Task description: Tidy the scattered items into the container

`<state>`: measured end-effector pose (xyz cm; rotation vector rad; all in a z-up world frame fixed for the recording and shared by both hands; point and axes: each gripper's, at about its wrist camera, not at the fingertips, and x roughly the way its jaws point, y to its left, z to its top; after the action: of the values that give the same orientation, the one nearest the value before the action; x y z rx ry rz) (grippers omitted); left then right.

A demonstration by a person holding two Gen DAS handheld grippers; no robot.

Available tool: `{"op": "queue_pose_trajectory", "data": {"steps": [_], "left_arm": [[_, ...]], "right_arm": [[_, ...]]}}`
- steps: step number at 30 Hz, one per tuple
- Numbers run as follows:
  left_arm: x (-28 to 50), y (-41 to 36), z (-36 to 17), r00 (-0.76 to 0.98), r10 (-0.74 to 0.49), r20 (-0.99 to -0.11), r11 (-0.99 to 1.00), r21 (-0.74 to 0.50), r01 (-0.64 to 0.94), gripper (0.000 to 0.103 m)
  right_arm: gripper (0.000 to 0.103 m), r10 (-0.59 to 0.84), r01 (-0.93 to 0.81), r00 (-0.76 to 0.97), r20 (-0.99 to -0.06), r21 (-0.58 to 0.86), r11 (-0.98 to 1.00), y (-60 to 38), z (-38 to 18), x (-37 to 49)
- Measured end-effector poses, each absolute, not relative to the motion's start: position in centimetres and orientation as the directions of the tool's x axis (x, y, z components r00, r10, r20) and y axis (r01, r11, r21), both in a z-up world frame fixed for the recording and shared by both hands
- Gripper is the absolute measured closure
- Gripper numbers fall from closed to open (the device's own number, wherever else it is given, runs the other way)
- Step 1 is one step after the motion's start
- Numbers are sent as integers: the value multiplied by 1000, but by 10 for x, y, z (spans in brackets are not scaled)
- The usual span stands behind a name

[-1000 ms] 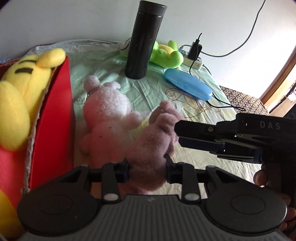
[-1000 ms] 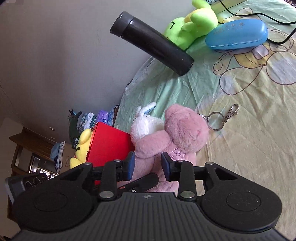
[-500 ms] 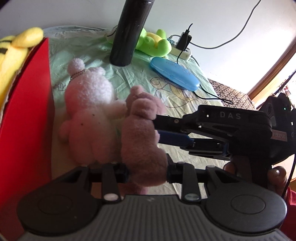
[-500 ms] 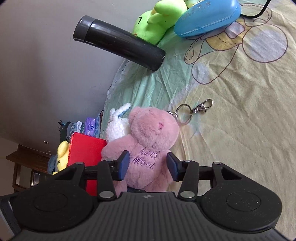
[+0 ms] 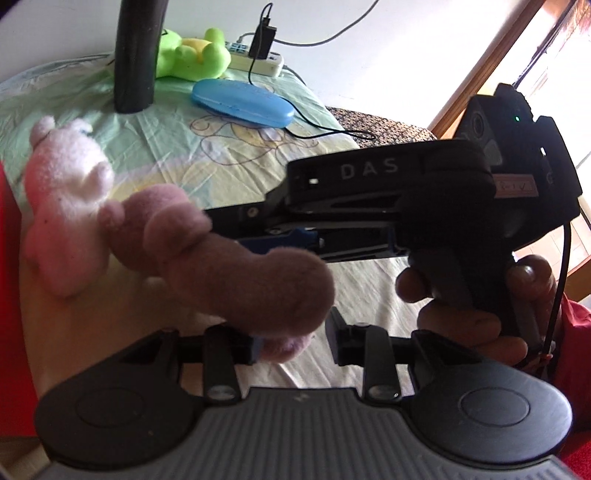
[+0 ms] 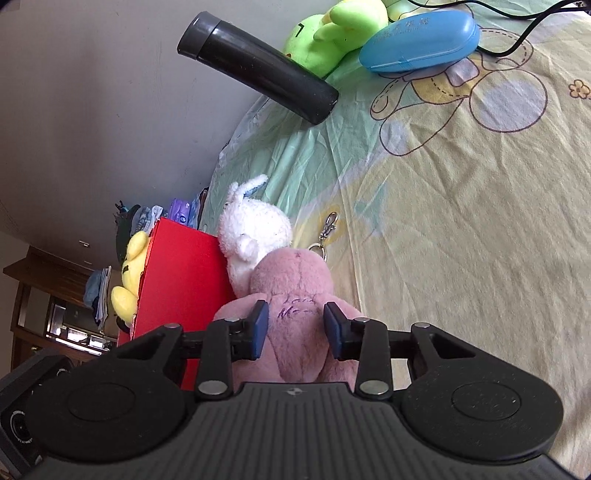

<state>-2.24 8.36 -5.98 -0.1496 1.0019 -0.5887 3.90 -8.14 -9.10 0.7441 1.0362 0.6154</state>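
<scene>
Two grippers meet at one pink bear (image 6: 295,295). The right gripper (image 6: 295,332) has its jaws pinching the bear's body, a blue pad pressed into the plush on each side, and in the left wrist view the bear (image 5: 236,266) hangs off the sheet from that gripper (image 5: 258,236), whose fingers come in from the right. The left gripper (image 5: 291,343) sits just under the bear with its jaws spread; the left pad touches a lower bit of plush, the right pad stands free. The bear is just beside the red box (image 6: 177,280), which holds a yellow plush (image 6: 129,273). A white bunny (image 6: 251,232) lies against the box wall, touching the bear, with a keyring (image 6: 327,236) beside them on the bed sheet (image 6: 461,221). Farther back stand a black flask (image 6: 258,66), a green plush (image 6: 332,33) and a blue case (image 6: 421,40), with a power strip (image 5: 255,61) seen behind them in the left view.
</scene>
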Motion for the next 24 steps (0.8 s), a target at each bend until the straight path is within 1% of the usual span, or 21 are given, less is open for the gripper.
{"op": "queue_pose_trajectory", "data": {"steps": [1, 3, 4, 6, 7, 9, 10, 11, 12, 13, 15, 16, 17, 19, 20, 21, 24], "left_arm": [[-25, 93, -60, 401, -527, -749, 840, -389, 377, 67], [-30, 109, -59, 413, -520, -747, 849, -403, 341, 54], [-34, 117, -57, 424, -516, -744, 854, -408, 324, 51], [-40, 129, -55, 446, -499, -743, 866, -407, 292, 40], [-42, 134, -54, 461, -491, -739, 871, -408, 274, 38], [-44, 144, -54, 485, -478, -732, 878, -417, 235, 29], [-43, 149, -56, 496, -467, -732, 883, -421, 209, 29], [-40, 152, -58, 498, -461, -734, 885, -426, 190, 29], [-36, 153, -60, 499, -454, -738, 887, -427, 174, 29], [-32, 154, -61, 505, -443, -741, 891, -423, 161, 29], [-26, 153, -61, 520, -430, -738, 896, -419, 146, 29], [-23, 153, -61, 524, -431, -735, 895, -422, 144, 32], [-22, 151, -60, 525, -430, -735, 896, -421, 144, 38], [-18, 146, -64, 513, -416, -751, 905, -397, 153, 46], [-16, 143, -68, 505, -407, -761, 910, -385, 154, 53], [-15, 142, -71, 494, -407, -769, 911, -383, 154, 57], [-17, 142, -82, 466, -412, -783, 909, -387, 152, 58]], "right_arm": [[66, 758, -110, 387, -525, 790, 603, -81, -90, 38], [66, 762, -132, 372, -530, 782, 609, -75, -89, 39], [66, 760, -143, 364, -539, 773, 618, -71, -88, 38], [66, 756, -164, 352, -552, 758, 631, -64, -88, 36], [66, 751, -176, 355, -558, 749, 639, -61, -87, 35], [65, 737, -189, 370, -566, 730, 656, -58, -86, 33], [64, 729, -191, 378, -571, 722, 665, -57, -85, 33], [63, 719, -191, 385, -579, 712, 676, -56, -85, 33], [54, 711, -193, 389, -586, 703, 685, -55, -86, 33], [49, 702, -192, 389, -596, 693, 695, -54, -87, 34], [46, 687, -184, 386, -615, 679, 711, -52, -91, 34], [45, 690, -182, 383, -614, 682, 708, -52, -93, 34], [44, 692, -179, 378, -614, 685, 706, -52, -95, 34], [40, 698, -168, 366, -616, 694, 700, -50, -100, 35], [39, 700, -164, 364, -614, 698, 697, -49, -101, 34], [38, 702, -168, 361, -614, 698, 696, -47, -101, 34], [36, 700, -187, 362, -615, 688, 701, -43, -100, 33]]}}
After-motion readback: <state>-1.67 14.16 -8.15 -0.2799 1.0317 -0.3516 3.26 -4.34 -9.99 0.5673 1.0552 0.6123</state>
